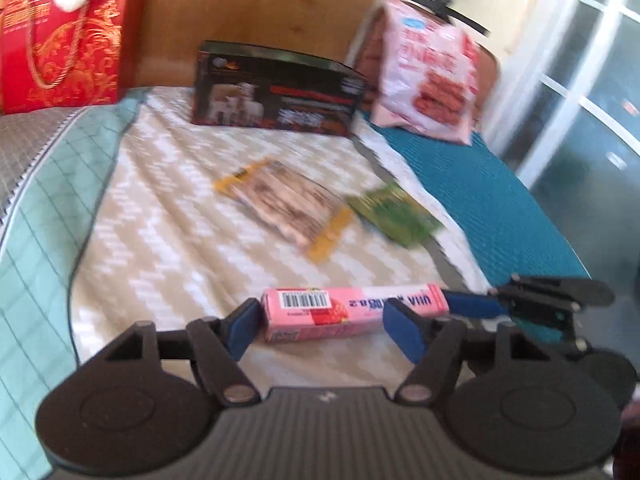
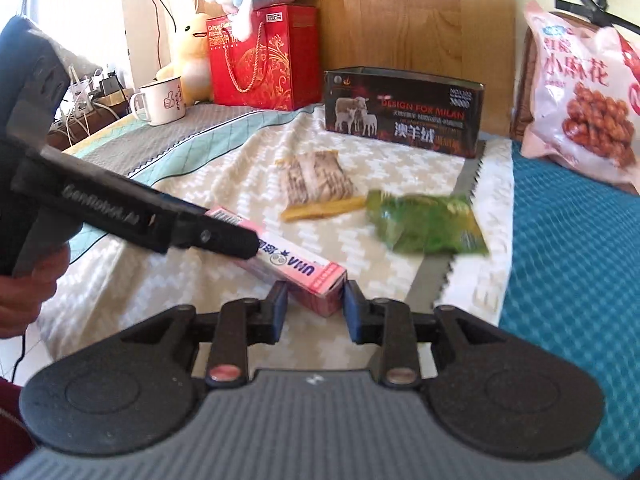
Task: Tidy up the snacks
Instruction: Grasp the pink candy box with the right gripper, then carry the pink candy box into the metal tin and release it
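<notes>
A long pink snack box (image 1: 352,310) lies on the chevron blanket (image 1: 168,240). My left gripper (image 1: 324,328) is open, its blue pads either side of the box's barcode half. My right gripper (image 2: 314,308) is closed on the box's other end (image 2: 316,284), pads touching both sides. In the left wrist view the right gripper (image 1: 472,304) holds the box's right end. A brown-and-yellow snack packet (image 2: 316,186) and a green packet (image 2: 424,224) lie further back. A dark open box (image 2: 404,112) stands behind them.
A red gift bag (image 2: 264,60) with plush toys and a white mug (image 2: 162,102) stand at the back left. A large pink snack bag (image 2: 584,104) leans at the back right on teal bedding (image 2: 568,260). A wooden headboard (image 2: 400,12) is behind.
</notes>
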Tool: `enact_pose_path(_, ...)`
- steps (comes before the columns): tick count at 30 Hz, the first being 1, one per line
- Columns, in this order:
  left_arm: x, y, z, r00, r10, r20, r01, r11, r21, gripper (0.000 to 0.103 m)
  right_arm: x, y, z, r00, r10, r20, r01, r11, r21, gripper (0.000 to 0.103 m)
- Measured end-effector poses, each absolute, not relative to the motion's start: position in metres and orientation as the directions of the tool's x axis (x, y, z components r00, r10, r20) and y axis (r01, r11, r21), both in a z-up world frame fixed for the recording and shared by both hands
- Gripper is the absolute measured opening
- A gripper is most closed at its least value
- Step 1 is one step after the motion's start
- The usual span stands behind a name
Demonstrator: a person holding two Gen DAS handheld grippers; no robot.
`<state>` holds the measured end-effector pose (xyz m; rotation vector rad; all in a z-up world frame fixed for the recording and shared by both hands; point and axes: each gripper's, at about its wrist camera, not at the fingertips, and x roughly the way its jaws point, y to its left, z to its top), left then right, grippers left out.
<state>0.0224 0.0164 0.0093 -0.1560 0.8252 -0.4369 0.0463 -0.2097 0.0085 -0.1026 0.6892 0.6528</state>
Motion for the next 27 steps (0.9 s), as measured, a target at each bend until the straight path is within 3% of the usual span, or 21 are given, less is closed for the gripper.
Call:
enact_pose_path(2, 0.008, 0.010, 0.008, 0.563, -0.474, -0.677, 0.380, 0.876, -0.298, 0.080, 0.037, -0.215, 0.009, 0.584, 0.526, -0.618, -0.585, 0.801, 0.129, 0.047)
enact_pose_path(5, -0.009, 0.011, 0.010, 0.544, -0.502, -0.672, 0.440, 0.853, -0.281, 0.080, 0.022, -0.222, 0.009, 0.586, 0.525, -0.617, -0.575, 0.806, 0.141, 0.049)
enact_pose_path(11, -0.006, 0.041, 0.025, 0.564, -0.539, -0.626, 0.386, 0.842, -0.377, 0.080, 0.009, -0.227, 0.014, 0.616, 0.511, -0.600, -0.559, 0.820, 0.125, 0.049)
enact_pose_path(13, 0.000, 0.043, 0.024, 0.554, -0.543, -0.632, 0.377, 0.840, -0.391, 0.075, 0.010, -0.227, 0.013, 0.618, 0.512, -0.597, -0.561, 0.819, 0.122, 0.049)
enact_pose_path(16, 0.011, 0.038, 0.015, 0.502, -0.551, -0.667, 0.373, 0.833, -0.408, 0.051, 0.016, -0.222, 0.009, 0.605, 0.507, -0.614, -0.562, 0.818, 0.123, 0.049)
enact_pose_path(19, 0.013, 0.033, 0.008, 0.501, -0.544, -0.673, 0.376, 0.837, -0.397, 0.048, 0.016, -0.217, 0.006, 0.613, 0.497, -0.614, -0.561, 0.821, 0.105, 0.040)
enact_pose_path(27, 0.048, 0.047, 0.045, 0.580, -0.534, -0.615, 0.368, 0.846, -0.386, 0.048, 0.050, -0.208, 0.028, 0.655, 0.513, -0.556, -0.548, 0.828, 0.118, 0.039)
